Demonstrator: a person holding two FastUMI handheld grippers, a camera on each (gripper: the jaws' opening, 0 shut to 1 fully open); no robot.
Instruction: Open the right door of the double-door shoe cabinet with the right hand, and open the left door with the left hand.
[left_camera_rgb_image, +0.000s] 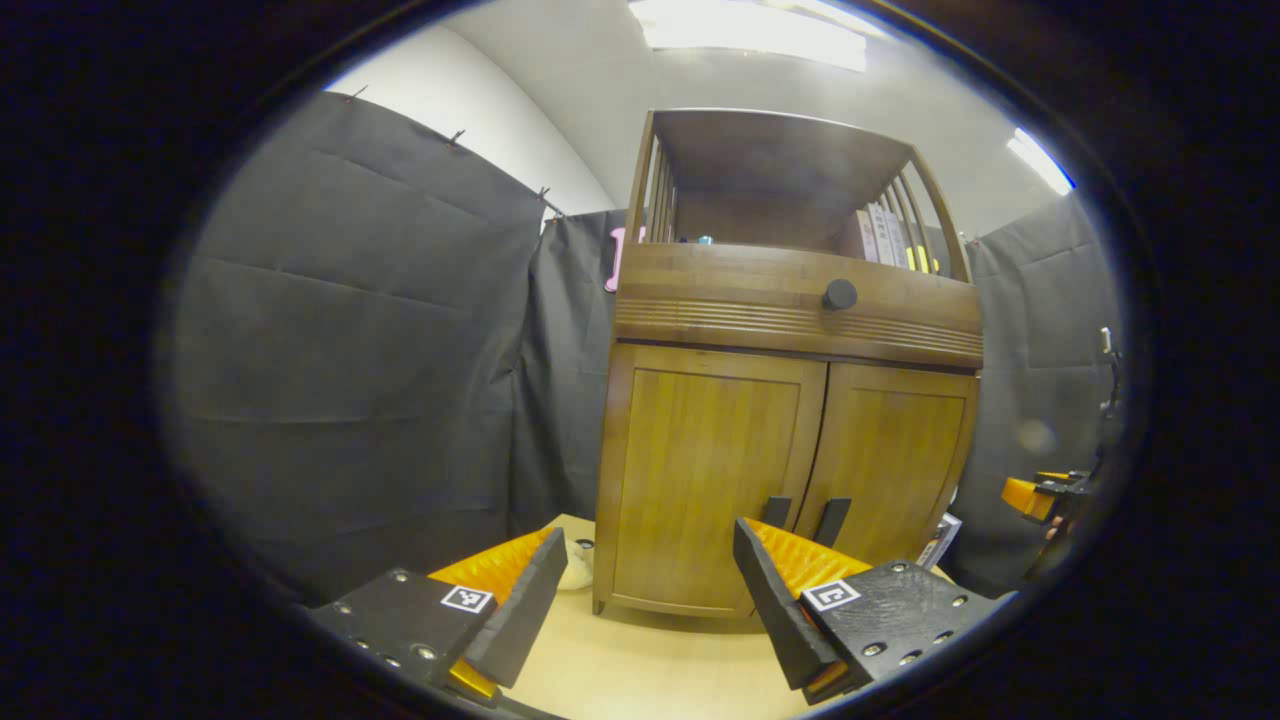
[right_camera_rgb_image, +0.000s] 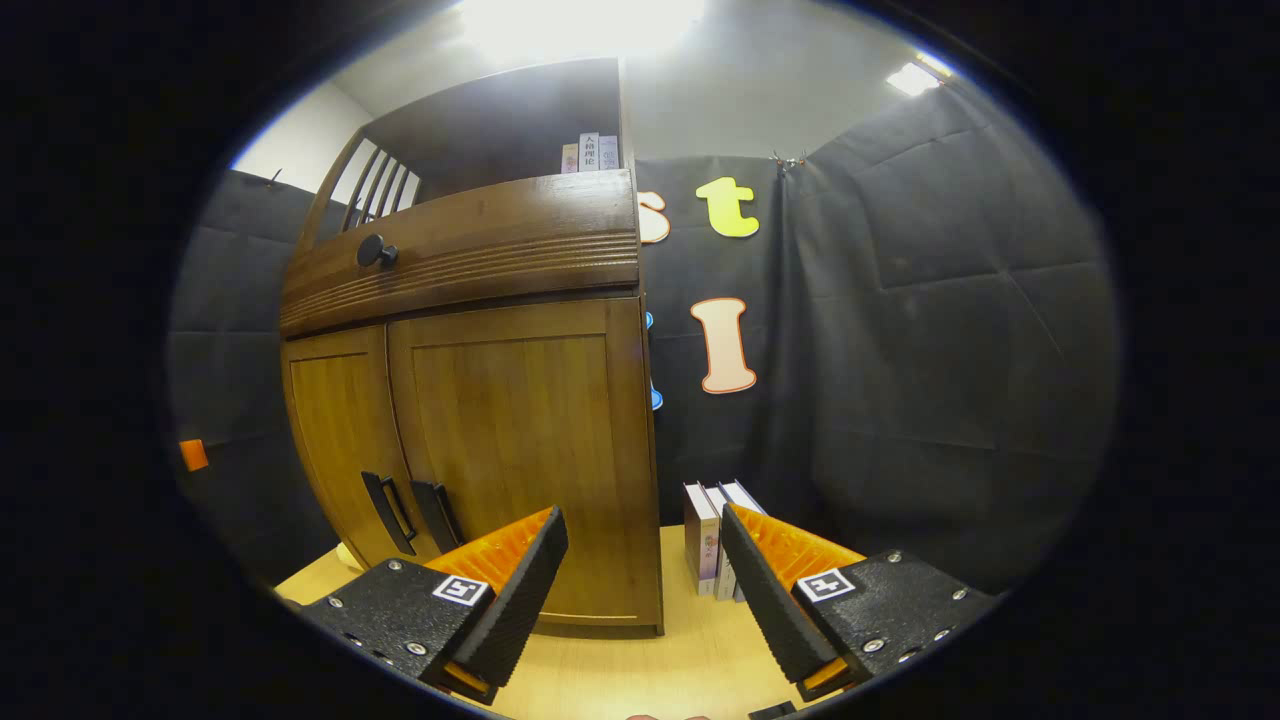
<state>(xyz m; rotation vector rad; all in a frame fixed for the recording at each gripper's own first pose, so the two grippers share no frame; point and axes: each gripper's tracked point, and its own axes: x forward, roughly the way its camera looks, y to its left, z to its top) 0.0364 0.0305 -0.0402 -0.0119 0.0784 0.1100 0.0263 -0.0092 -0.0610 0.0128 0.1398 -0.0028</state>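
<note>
A brown wooden shoe cabinet (left_camera_rgb_image: 790, 330) stands on a light table, both doors closed. In the left gripper view the left door (left_camera_rgb_image: 700, 470) and right door (left_camera_rgb_image: 890, 470) meet at two dark handles (left_camera_rgb_image: 775, 512) low down. My left gripper (left_camera_rgb_image: 645, 575) is open in front of the left door, apart from it. In the right gripper view the right door (right_camera_rgb_image: 520, 420) carries a dark handle (right_camera_rgb_image: 438, 515) beside the left door's handle (right_camera_rgb_image: 388, 512). My right gripper (right_camera_rgb_image: 640, 555) is open, off the cabinet's right corner. The right gripper (left_camera_rgb_image: 1040, 495) also shows far right in the left gripper view.
A drawer with a round black knob (left_camera_rgb_image: 839, 294) runs above the doors, with an open shelf holding books (left_camera_rgb_image: 885, 238) on top. Several books (right_camera_rgb_image: 715, 535) stand on the table right of the cabinet. A pale small object (left_camera_rgb_image: 575, 565) lies at its left foot.
</note>
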